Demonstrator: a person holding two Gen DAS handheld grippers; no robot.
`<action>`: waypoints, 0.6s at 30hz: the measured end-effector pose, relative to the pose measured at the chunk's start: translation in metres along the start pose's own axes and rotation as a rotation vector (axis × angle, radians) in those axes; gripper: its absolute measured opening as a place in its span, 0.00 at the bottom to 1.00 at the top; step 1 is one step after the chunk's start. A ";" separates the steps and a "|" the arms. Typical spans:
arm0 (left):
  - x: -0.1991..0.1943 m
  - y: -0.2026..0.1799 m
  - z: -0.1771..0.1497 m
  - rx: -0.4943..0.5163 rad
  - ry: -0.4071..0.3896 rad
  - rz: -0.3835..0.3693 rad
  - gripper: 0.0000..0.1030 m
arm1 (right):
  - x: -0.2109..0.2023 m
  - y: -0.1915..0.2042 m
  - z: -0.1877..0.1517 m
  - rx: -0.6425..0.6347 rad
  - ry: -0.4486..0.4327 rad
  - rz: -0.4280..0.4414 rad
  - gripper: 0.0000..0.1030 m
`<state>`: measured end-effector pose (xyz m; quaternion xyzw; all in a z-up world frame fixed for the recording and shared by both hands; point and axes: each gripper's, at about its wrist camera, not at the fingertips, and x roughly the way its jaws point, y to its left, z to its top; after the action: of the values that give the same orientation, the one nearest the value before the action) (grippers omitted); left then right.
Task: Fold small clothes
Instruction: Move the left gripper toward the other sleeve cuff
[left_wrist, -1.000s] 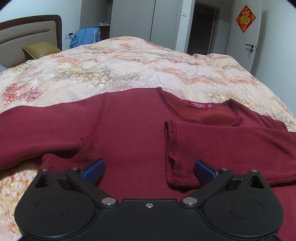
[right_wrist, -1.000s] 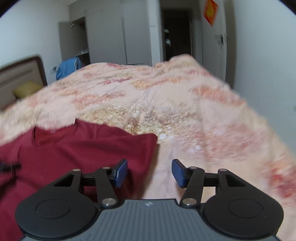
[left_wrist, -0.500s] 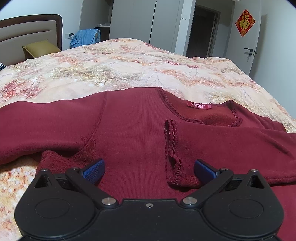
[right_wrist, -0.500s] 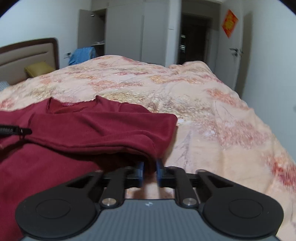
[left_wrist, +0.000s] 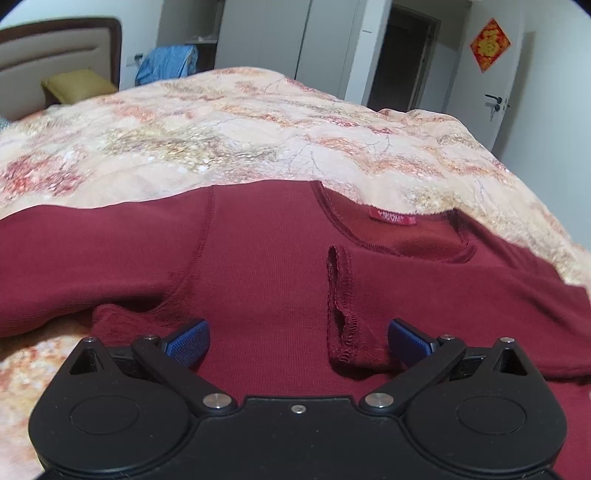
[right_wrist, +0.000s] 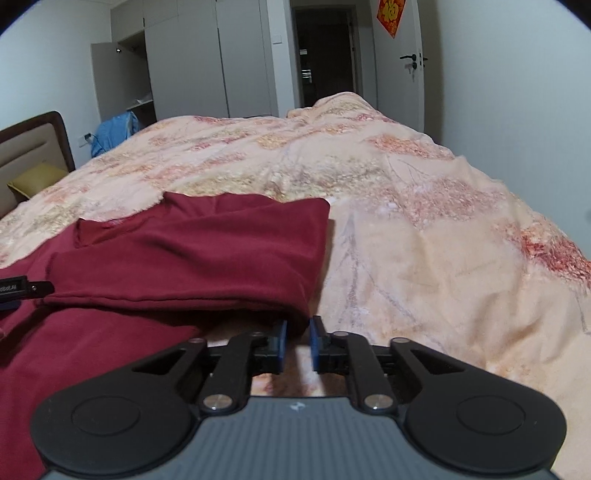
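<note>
A big bed (right_wrist: 424, 229) with a peach flowery quilt fills this bedroom, and a gray wardrobe (right_wrist: 192, 70) and a dark doorway stand at the far end. A dark red long-sleeved shirt (left_wrist: 258, 266) lies spread flat on the quilt, with its neck and little label (left_wrist: 393, 218) pointing away toward the wardrobe.

The shirt runs longways from side to side, sleeve to sleeve. One sleeve is already folded in across the chest, and its cuff (left_wrist: 341, 314) lies just in front of the left tongs (left_wrist: 297, 338). Those tongs hang over the middle of the shirt with the blue tips wide apart, holding nothing.

The right tongs (right_wrist: 297, 341) are at the outer folded edge of the shirt (right_wrist: 207, 254), on the side where the bare quilt starts. Their blue tips are squeezed close together with a bit of red cloth pinched between them.

So the shirt lies to the left of the right tongs. I think that pinched edge should go left, over the shirt's middle. The other sleeve (left_wrist: 85, 254) lies stretched out, nearer the left tongs.
</note>
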<state>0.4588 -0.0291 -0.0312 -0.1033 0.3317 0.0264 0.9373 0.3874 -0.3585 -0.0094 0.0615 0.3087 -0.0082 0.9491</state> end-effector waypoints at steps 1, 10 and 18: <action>-0.006 0.003 0.003 -0.022 0.003 -0.005 0.99 | -0.005 0.002 0.001 -0.006 -0.004 -0.001 0.33; -0.091 0.055 0.038 -0.050 -0.052 0.051 0.99 | -0.058 0.042 0.002 -0.045 -0.060 0.130 0.90; -0.174 0.152 0.050 -0.092 -0.125 0.255 0.99 | -0.092 0.106 -0.013 -0.090 -0.060 0.311 1.00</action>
<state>0.3367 0.1334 0.0892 -0.1016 0.2816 0.1666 0.9395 0.3112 -0.2537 0.0461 0.0658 0.2670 0.1507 0.9495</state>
